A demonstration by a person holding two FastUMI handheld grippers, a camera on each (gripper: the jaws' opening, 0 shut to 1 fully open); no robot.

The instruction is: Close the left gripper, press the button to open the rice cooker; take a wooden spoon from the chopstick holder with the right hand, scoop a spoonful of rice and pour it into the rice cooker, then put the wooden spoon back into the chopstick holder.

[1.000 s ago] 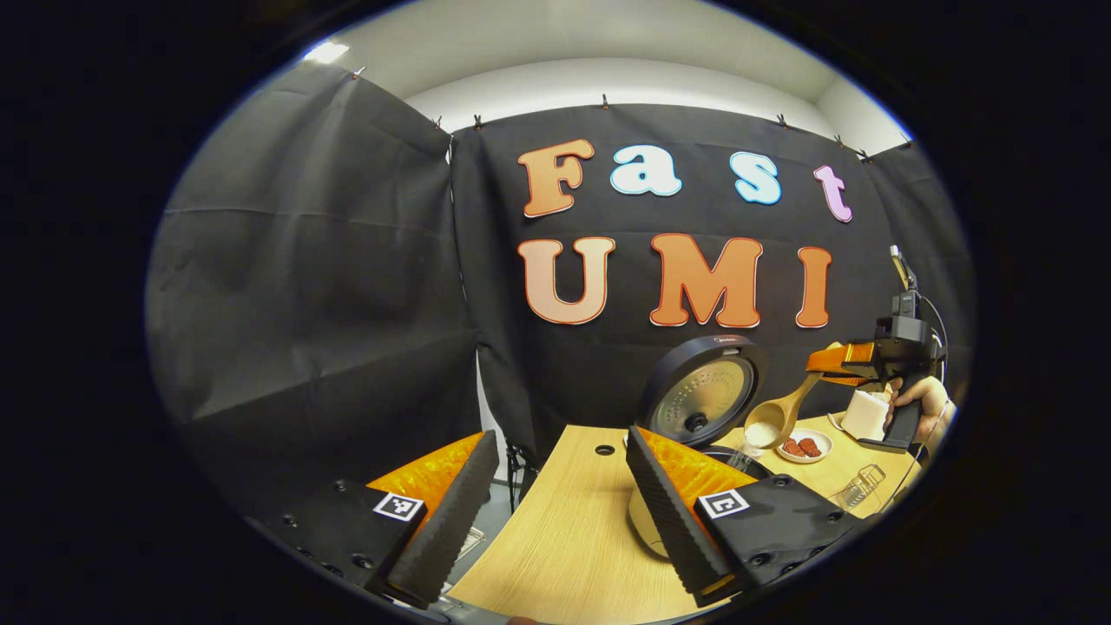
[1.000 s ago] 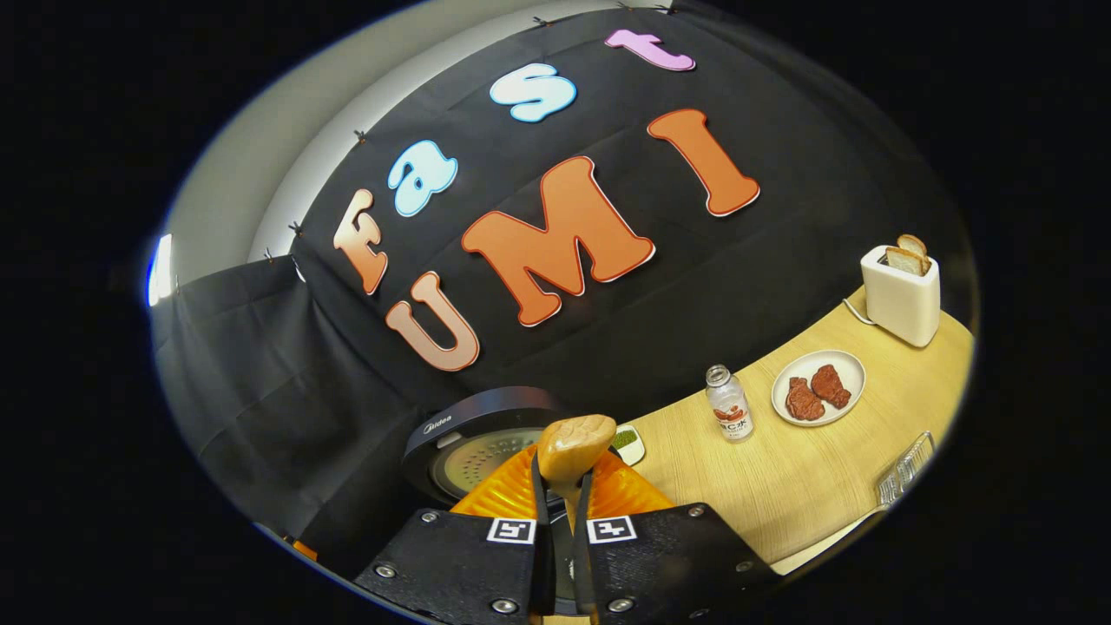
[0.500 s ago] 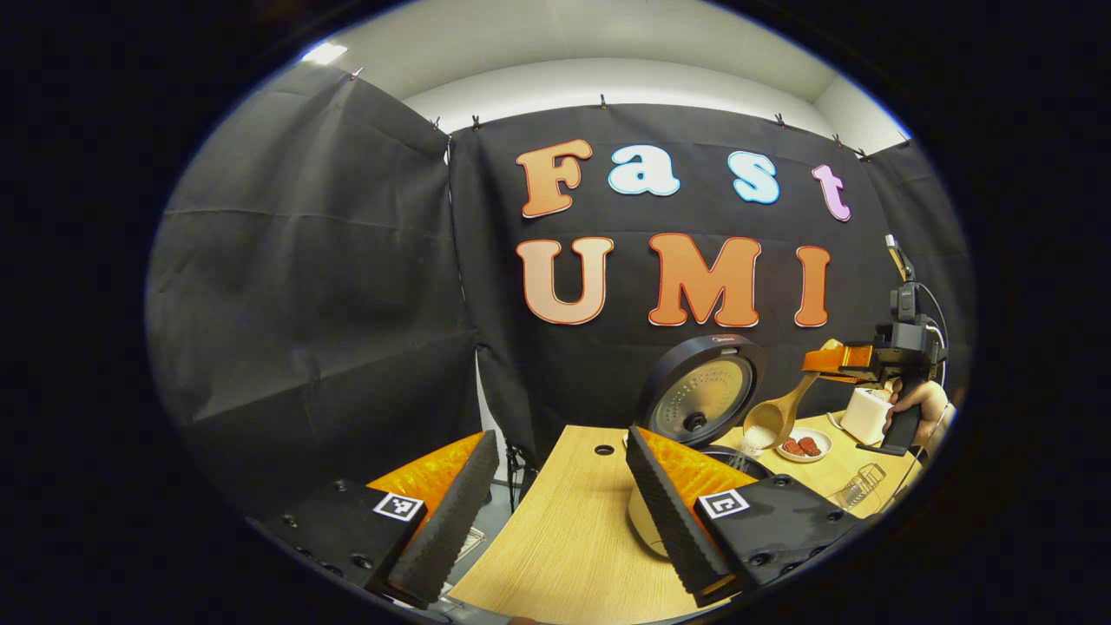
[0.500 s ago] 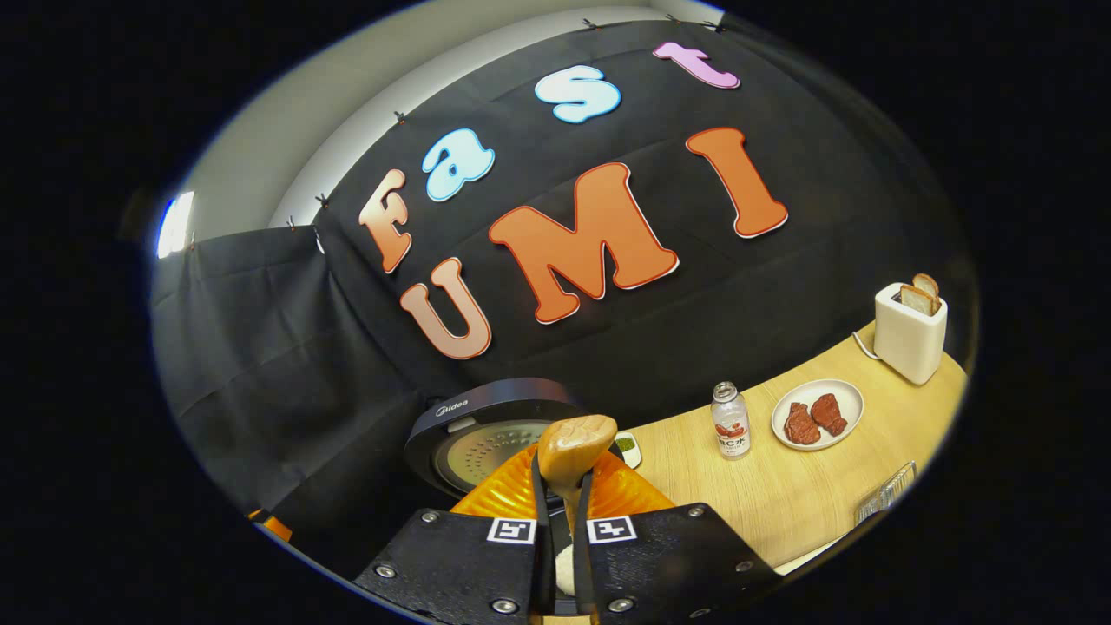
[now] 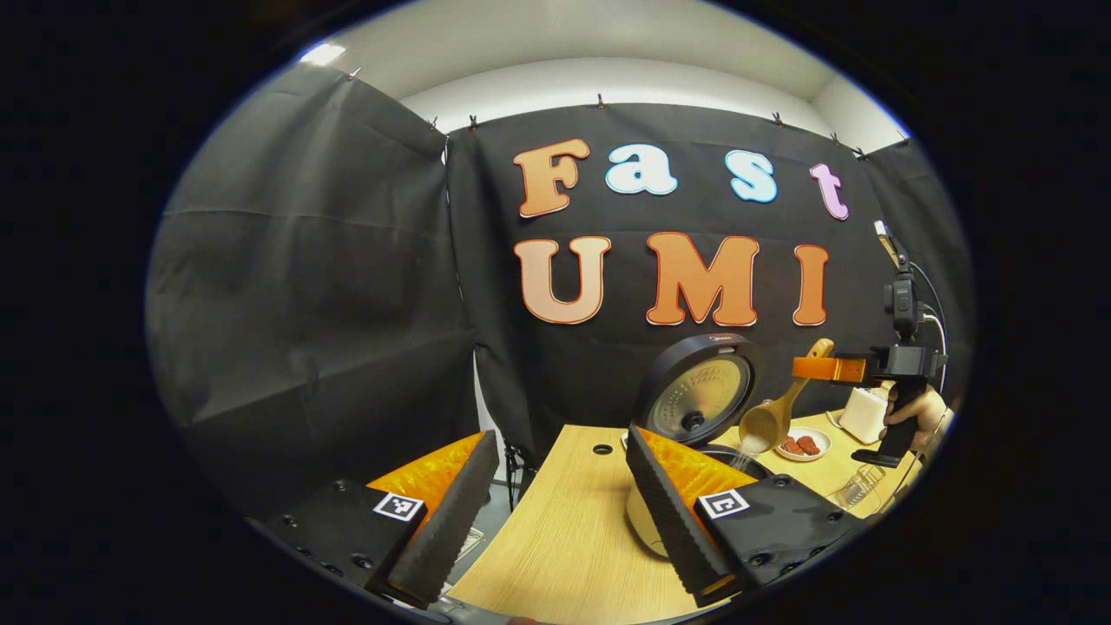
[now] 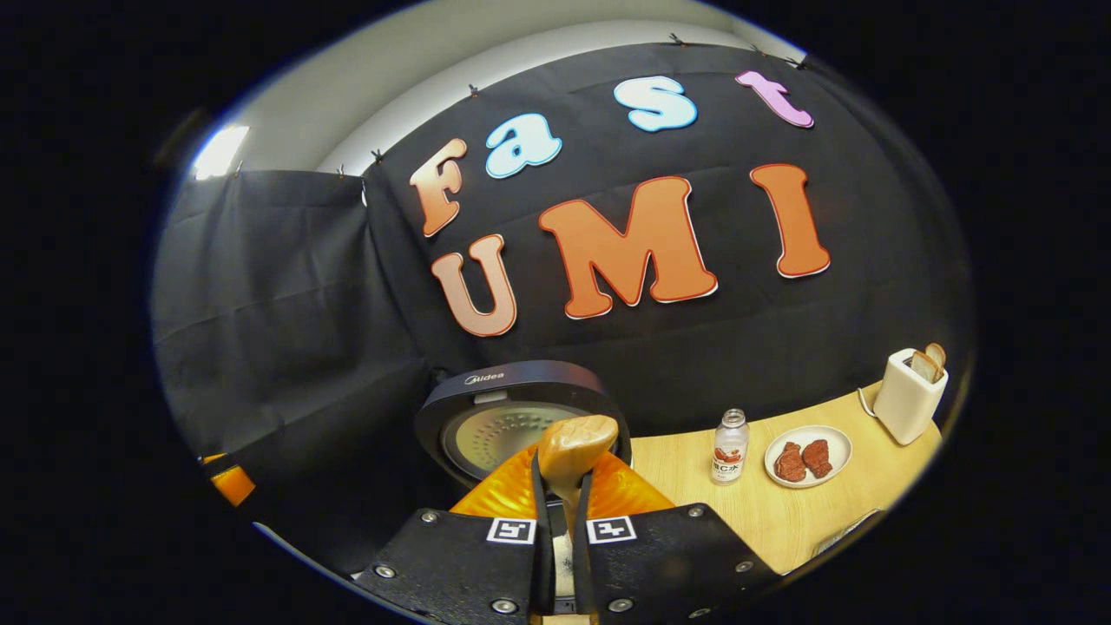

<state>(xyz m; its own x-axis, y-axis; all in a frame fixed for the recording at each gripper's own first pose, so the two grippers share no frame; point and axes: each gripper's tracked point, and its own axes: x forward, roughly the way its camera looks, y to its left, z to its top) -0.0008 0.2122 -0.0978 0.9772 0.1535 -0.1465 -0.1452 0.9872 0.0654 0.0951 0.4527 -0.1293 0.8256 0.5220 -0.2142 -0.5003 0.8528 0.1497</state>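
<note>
The right gripper (image 6: 560,512) clamps the wooden spoon (image 5: 779,411) by its handle, bowl tipped over the open rice cooker (image 5: 694,401), seemingly spilling rice (image 5: 745,453). The left gripper (image 5: 555,512) hangs released over the table (image 5: 564,538).

Wooden spoon (image 5: 775,417) tilted, rice (image 5: 745,453) spilling into open-lidded rice cooker (image 5: 700,401).

Wooden spoon (image 5: 775,417) tipping rice (image 5: 745,453) into rice cooker (image 5: 694,401).
</note>
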